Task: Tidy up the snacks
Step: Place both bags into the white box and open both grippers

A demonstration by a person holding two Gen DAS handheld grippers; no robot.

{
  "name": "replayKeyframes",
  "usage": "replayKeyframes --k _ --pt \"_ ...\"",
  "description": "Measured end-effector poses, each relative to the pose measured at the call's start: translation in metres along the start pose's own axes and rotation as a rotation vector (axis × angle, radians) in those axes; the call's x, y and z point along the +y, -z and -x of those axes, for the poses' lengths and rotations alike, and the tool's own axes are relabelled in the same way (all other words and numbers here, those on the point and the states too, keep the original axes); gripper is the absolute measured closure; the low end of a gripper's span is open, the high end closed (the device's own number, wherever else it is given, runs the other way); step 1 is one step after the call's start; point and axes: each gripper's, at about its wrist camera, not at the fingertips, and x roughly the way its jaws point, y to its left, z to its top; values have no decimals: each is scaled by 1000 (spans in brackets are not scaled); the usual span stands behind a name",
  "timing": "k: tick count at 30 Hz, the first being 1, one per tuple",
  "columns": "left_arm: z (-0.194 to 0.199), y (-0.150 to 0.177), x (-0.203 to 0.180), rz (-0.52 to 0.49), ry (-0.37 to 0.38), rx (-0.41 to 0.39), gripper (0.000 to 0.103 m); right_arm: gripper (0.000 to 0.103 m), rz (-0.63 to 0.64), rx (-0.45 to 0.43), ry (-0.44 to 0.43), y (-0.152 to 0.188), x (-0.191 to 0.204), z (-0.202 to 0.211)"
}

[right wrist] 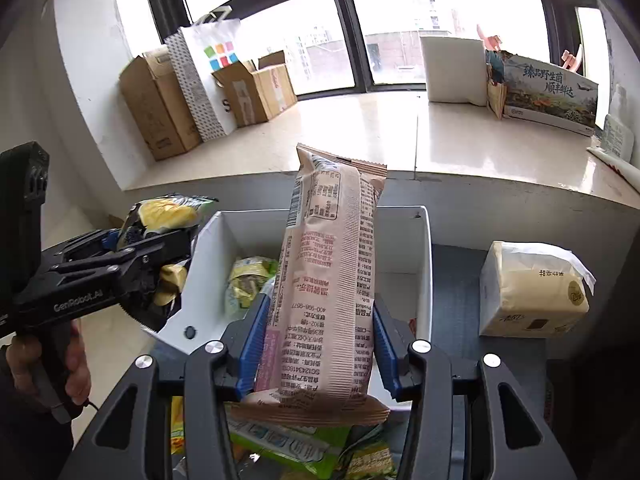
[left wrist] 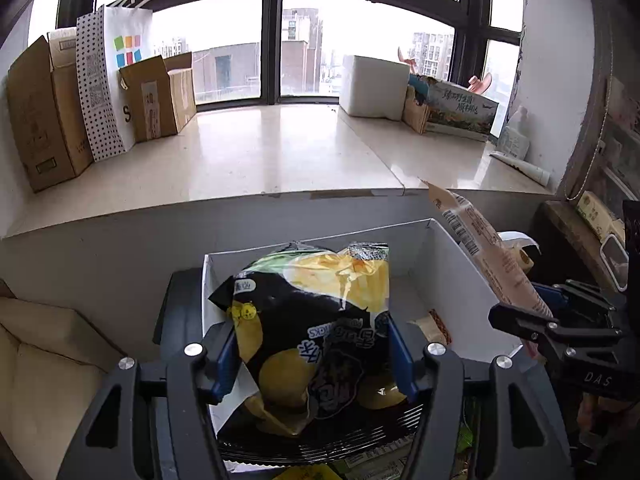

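The left tool (left wrist: 312, 356) is clamped on a black-and-yellow chip bag (left wrist: 320, 320), held upright at lower centre of its own view, over the near edge of the white box (left wrist: 452, 256). The right tool (right wrist: 316, 344) pinches a tall pink packet (right wrist: 332, 280) upright in mid-frame, above the same box, where a green packet (right wrist: 248, 280) lies. At lower left of the right view, a hand (right wrist: 76, 364) grips the left tool's handle. A tissue pack (right wrist: 532, 288) sits right of the box.

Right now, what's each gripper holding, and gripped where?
Left gripper: black-and-yellow chip bag, clamped across its lower half. Right gripper: pink snack packet, clamped near its bottom end.
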Motion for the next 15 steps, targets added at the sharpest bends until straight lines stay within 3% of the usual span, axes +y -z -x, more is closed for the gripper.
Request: replayKeyframes --k 2,3,5,6,7,9,15 --pt "-20 6 4 5 -16 29 16 50 -8 32 42 -4 -8 -17" --pt "-29 9 5 -1 -21 43 14 48 -13 45 58 -4 -11 -24" --pt "-38 16 9 -4 -44 53 12 31 -23 88 97 -2 -16 -33" --pt "-40 19 10 -6 -50 56 12 13 -30 79 103 0 -18 -32" --pt "-41 21 10 -9 -41 66 11 4 -30 53 91 1 -18 -29" --pt "-37 24 10 -14 -17 65 10 0 -20 29 98 4 -18 -22" --pt "3 31 8 -33 -16 -6 6 0 -20 -62 80 12 -8 11"
